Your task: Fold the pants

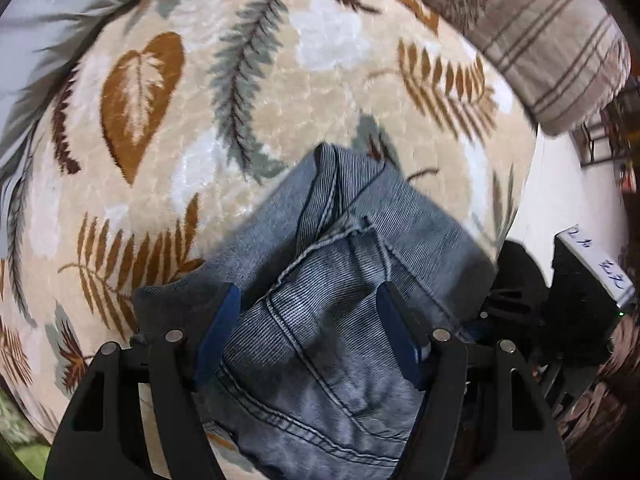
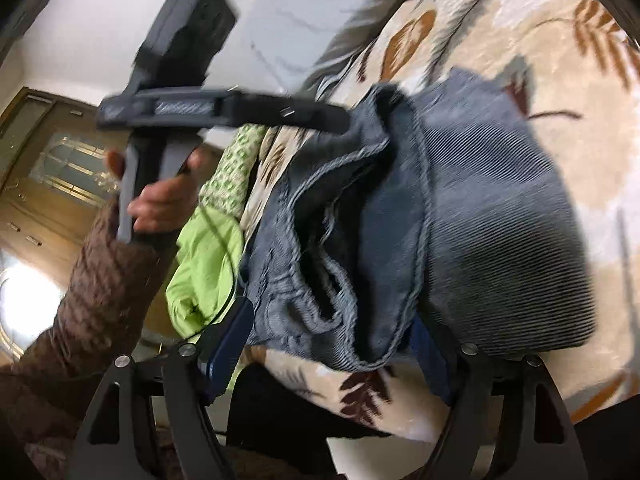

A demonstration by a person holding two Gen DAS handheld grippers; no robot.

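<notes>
A: How far is the folding?

B: The pants (image 1: 320, 280) lie on the leaf-pattern blanket (image 1: 280, 80) as a compact bundle, almost done, I think. Only tidying remains.

A: And the jaws?

B: Left gripper (image 1: 308, 320) and right gripper (image 2: 332, 340) stand spread apart, gripping nothing. Only the right view shows the green cloth (image 2: 208, 264).

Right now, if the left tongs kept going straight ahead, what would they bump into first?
The jeans. The left tongs are open with the denim already between their fingers, so they would probably push into that folded pile before the leaf-patterned blanket beyond.
</notes>
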